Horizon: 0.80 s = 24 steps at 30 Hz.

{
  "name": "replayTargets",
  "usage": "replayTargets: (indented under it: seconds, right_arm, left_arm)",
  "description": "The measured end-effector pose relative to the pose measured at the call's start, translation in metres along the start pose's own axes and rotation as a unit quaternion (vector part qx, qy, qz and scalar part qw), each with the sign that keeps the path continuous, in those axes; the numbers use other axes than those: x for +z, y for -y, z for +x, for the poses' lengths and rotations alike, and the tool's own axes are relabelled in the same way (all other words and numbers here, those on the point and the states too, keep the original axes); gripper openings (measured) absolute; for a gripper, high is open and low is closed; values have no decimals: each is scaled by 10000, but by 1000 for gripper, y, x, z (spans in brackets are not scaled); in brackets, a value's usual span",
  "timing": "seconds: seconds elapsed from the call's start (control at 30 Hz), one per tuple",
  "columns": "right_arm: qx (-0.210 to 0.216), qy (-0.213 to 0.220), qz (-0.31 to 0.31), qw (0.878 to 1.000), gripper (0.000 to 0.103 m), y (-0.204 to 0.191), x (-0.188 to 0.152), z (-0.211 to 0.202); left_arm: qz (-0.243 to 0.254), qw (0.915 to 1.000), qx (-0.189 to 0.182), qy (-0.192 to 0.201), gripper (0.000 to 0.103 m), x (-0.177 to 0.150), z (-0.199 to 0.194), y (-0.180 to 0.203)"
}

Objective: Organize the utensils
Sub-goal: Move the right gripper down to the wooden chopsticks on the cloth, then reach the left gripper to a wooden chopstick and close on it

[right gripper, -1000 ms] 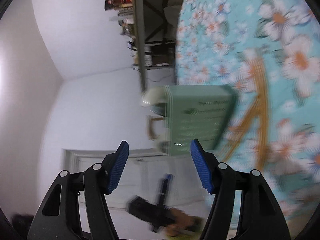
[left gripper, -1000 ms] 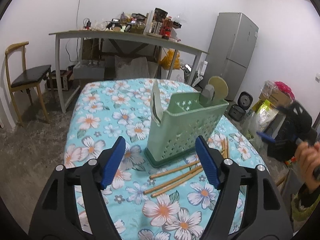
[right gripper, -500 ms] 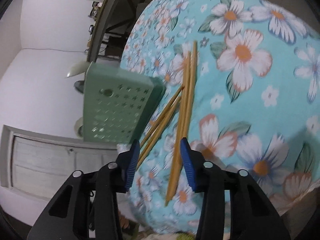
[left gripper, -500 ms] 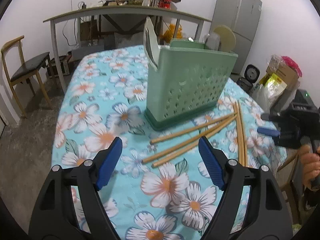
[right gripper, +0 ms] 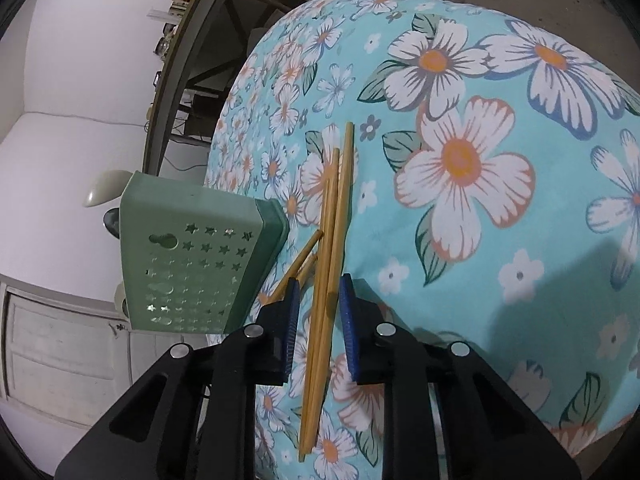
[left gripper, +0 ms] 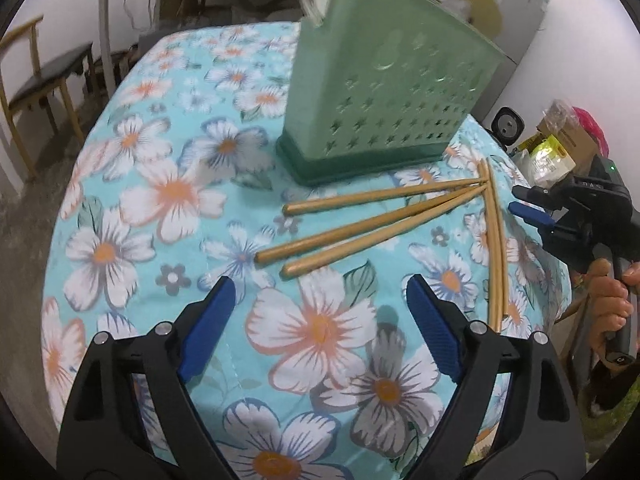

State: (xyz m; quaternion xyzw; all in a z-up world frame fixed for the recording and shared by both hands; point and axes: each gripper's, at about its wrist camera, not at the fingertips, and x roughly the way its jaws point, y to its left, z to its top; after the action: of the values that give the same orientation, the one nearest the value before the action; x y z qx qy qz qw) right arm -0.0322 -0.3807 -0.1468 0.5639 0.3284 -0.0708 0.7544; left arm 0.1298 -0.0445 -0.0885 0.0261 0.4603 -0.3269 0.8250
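Floral tablecloth (right gripper: 520,272); right hand-held gripper (right gripper: 319,286) has been closing around two chopsticks (right gripper: 329,280), contact unclear.

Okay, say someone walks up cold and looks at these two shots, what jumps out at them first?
Probably the loud turquoise floral tablecloth covering the table, with the green perforated utensil holder standing on it. Next, the wooden chopsticks fanned out on the cloth in front of the holder. In the right wrist view, the right gripper straddles a pair of chopsticks near the table edge, jaws just closing in but not yet pressing.
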Motion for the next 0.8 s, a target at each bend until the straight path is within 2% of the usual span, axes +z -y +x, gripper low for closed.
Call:
replayTargets:
  seconds: [0.17,0.3,0.47,0.63,0.8]
  right_arm:
    - [-19,94,-240,9997,19,-16,-1,-3]
    - [-37,45,-285,9996,19,-23,-2,2]
    - [-68,-127,-206,9997,19,-18,-8,13]
    - [-118,-196,-304,9993,19,-17,-14,16]
    - [-81,-251,-362,9990,19,-15,-15,16]
  left_arm:
    - [-74,9998,-31,157,83,0,-4,-5]
    - [167,9980,-53,615,83,7,-18,-2]
    - [1036,9904,-178,899,65,19,-26,18]
    - [1861,9780,-326,878,41,38,-17,38]
    - [2512,9653,-298,657,27,51,2,51]
